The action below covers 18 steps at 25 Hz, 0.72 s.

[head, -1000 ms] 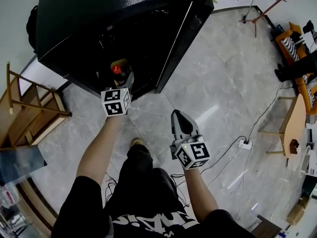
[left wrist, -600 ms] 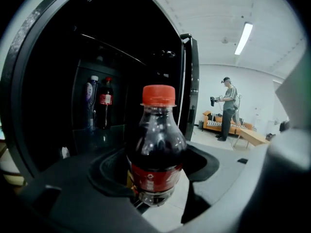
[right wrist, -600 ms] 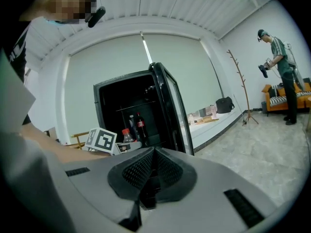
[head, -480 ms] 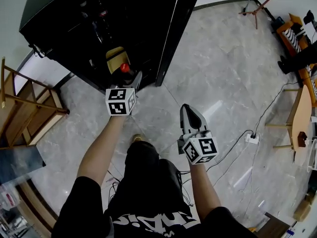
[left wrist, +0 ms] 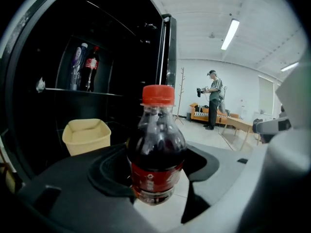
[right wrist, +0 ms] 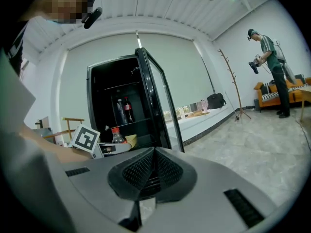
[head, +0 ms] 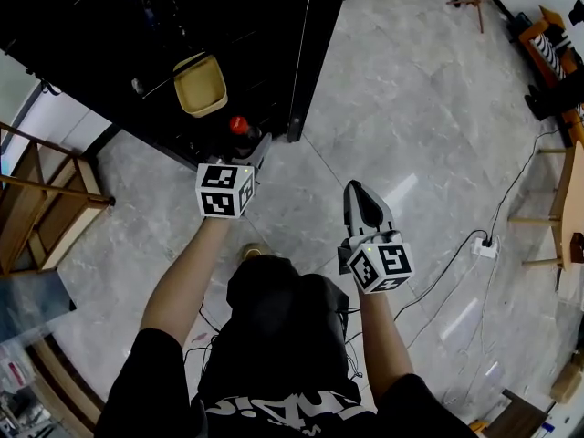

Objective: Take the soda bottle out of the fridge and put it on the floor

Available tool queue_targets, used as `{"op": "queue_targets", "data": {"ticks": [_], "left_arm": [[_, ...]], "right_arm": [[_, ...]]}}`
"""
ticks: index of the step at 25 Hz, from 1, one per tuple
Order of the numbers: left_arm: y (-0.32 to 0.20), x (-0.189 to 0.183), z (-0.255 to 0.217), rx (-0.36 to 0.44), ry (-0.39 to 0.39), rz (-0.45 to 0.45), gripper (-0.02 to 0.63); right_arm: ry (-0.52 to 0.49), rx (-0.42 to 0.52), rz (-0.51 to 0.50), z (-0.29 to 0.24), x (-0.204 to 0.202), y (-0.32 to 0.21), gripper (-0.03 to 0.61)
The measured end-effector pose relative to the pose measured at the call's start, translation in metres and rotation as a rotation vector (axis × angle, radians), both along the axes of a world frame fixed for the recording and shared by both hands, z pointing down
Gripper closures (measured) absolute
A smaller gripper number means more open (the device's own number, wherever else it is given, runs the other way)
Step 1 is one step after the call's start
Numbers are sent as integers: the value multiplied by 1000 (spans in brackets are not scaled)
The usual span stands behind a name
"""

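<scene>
Soda bottle [left wrist: 156, 149] is clamped in L tongs [left wrist: 158, 181] at fridge [head: 137, 53] mouth, not yet set on floor [head: 411, 108]; R tongs [right wrist: 154, 155] are closed, empty.

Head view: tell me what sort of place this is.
Probably a work or test room rather than a home kitchen. A black fridge stands open on a bare tiled floor, a power strip lies out on it, and a second person stands near a sofa.

Head view top-down, gripper views twd fridge [head: 82, 35]
</scene>
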State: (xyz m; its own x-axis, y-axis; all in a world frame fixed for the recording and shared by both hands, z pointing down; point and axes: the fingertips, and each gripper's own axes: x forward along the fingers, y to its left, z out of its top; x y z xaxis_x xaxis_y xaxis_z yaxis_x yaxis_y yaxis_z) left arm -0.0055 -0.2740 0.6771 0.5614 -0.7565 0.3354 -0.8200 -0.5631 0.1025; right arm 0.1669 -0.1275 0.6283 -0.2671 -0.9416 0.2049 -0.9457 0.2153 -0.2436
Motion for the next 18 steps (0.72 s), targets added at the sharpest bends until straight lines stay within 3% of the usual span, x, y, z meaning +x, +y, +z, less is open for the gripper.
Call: {"op": "queue_targets", "data": {"ticks": [10,18], "left_arm": [[6,9,105,22,3,62,305],[22,11,180,4,-13,80,305]], "right_arm": [[10,41,-25,126,2,-13,555],[8,67,-36,187,0,-19,555]]}}
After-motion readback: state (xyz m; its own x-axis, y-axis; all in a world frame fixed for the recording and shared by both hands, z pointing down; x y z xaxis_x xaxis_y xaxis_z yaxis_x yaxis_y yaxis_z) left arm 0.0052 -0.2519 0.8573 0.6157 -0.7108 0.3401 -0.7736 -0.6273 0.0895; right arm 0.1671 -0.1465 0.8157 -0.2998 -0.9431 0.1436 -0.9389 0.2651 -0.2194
